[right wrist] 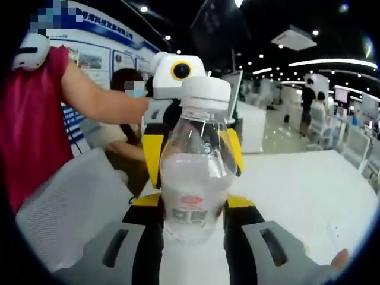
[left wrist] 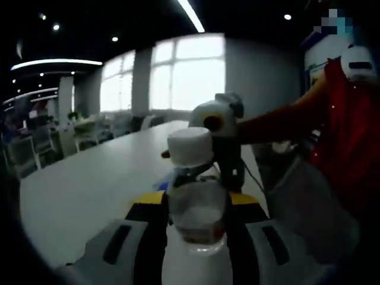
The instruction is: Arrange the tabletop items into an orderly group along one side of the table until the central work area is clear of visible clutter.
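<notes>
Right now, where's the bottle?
The bottle is centred in both views, upright between the right gripper jaws, over the white table, with the left gripper just behind.

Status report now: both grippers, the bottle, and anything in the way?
Left gripper and right gripper both shut on the bottle, held upright above the white table. White cap on. Nothing visible blocking.

A person in a red top [right wrist: 29, 119] leans an arm over a long white table [left wrist: 83, 190]. Bright windows [left wrist: 178, 74] line the far wall. Office chairs [left wrist: 27, 151] stand beside it. A poster board [right wrist: 98, 56] hangs behind.
</notes>
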